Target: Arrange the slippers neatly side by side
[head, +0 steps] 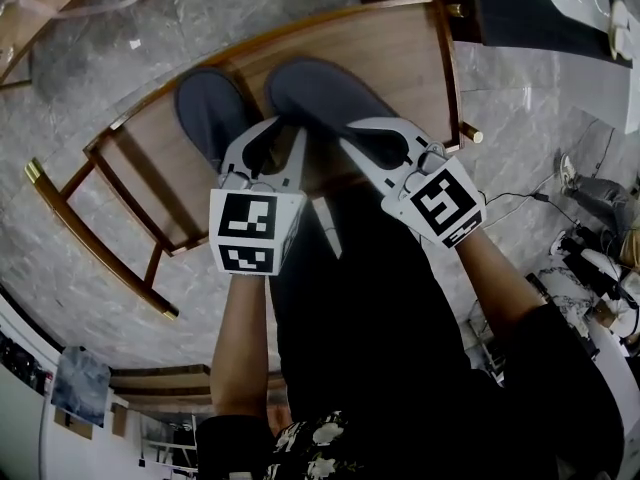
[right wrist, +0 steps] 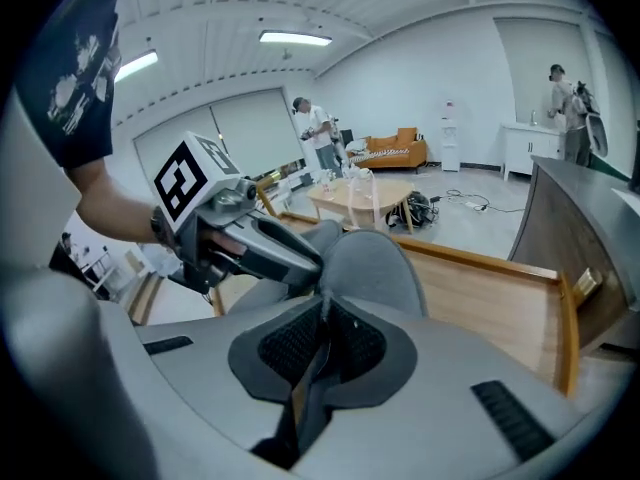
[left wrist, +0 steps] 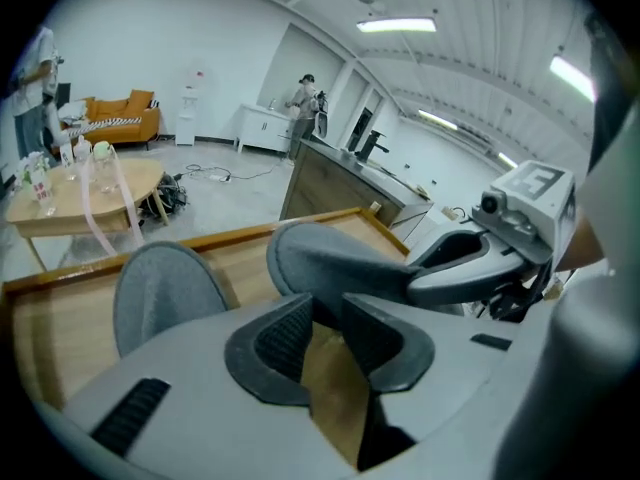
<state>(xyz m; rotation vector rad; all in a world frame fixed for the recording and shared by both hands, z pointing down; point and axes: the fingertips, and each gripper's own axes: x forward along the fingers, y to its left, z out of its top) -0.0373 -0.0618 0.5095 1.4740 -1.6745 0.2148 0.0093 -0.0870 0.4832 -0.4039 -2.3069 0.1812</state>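
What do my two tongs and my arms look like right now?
Both the left tongs and right tongs are light grey plastic with dark ribbed pads. Each carries a white cube with black square markers. The sleeves are short and dark.

The left tool [head: 280, 133] covers the left slipper's [head: 205, 108] heel. The right tool [head: 362, 131] covers the right slipper's [head: 320, 93] heel. The counter's [head: 400, 48] near edge is partly hidden.

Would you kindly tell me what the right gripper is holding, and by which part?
The right gripper is shut on the right-hand slipper, pinching its thin edge at the heel end.
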